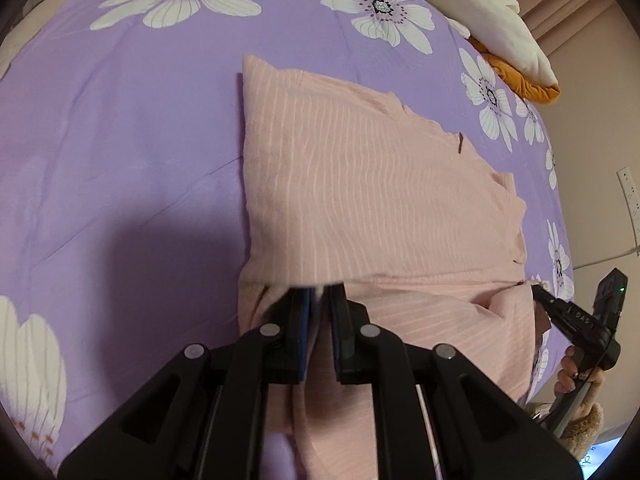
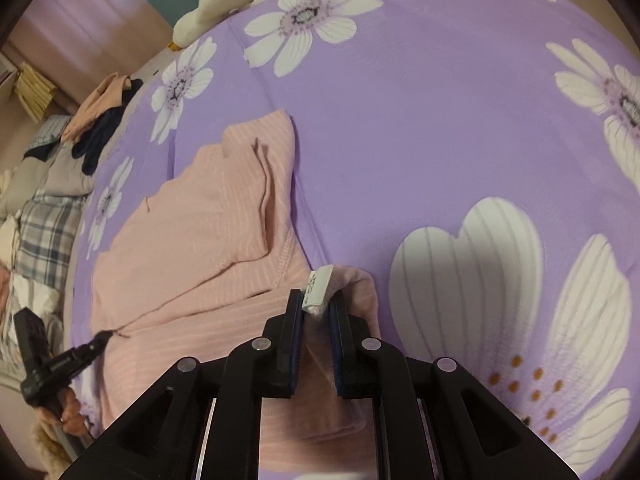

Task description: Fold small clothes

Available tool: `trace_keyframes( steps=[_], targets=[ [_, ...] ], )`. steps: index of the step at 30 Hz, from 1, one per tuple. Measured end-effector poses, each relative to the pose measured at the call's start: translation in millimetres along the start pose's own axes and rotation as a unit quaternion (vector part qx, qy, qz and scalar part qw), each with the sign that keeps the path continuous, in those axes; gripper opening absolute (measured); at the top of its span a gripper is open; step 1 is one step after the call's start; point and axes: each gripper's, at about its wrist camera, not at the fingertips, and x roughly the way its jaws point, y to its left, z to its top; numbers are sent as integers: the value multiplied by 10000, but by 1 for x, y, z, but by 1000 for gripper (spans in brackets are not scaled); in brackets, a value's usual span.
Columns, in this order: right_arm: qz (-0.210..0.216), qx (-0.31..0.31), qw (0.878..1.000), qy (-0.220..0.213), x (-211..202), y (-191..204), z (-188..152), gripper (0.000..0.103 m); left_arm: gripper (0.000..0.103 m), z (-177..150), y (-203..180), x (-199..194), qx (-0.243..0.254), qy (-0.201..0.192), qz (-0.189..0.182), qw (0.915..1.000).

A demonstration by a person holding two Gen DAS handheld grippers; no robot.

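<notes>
The left tongs (image 1: 319,292) are clenched on the near edge of the pink top (image 1: 360,184), a fold of cloth pinched between the blue pads (image 1: 305,320). The right tongs (image 2: 318,304) are clenched on another corner of the same top (image 2: 192,240), with its white label (image 2: 318,284) sticking up between the fingers. In the left view the right tongs' tips (image 1: 540,292) touch the top's right edge.

The top lies partly folded on the bed (image 1: 120,140), whose purple cover bears white flowers. At the bed's far edge lie a cream cloth (image 1: 488,20) over an orange one (image 1: 520,80). Beside the bed, the right view shows a heap of clothes (image 2: 100,120).
</notes>
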Motion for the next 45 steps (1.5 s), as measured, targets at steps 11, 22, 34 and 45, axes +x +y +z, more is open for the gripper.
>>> trace_keyframes(
  steps=[11, 22, 34, 45],
  targets=[
    [275, -228, 9992, -203, -46, -7, -26, 34, 45, -62, -6, -33, 167, 293, -340, 9989],
    [241, -394, 9989, 72, -25, 4, -36, 7, 5, -91, -14, -21, 36, 395, -543, 9977],
    [904, -291, 9946, -419, -54, 22, -1, 7, 4, -62, -31, -81, 81, -374, -1433, 9889],
    [1154, -364, 9908, -614, -56, 46, 38, 7, 4, 2, -14, -110, -339, -1143, -1469, 9819]
  ],
)
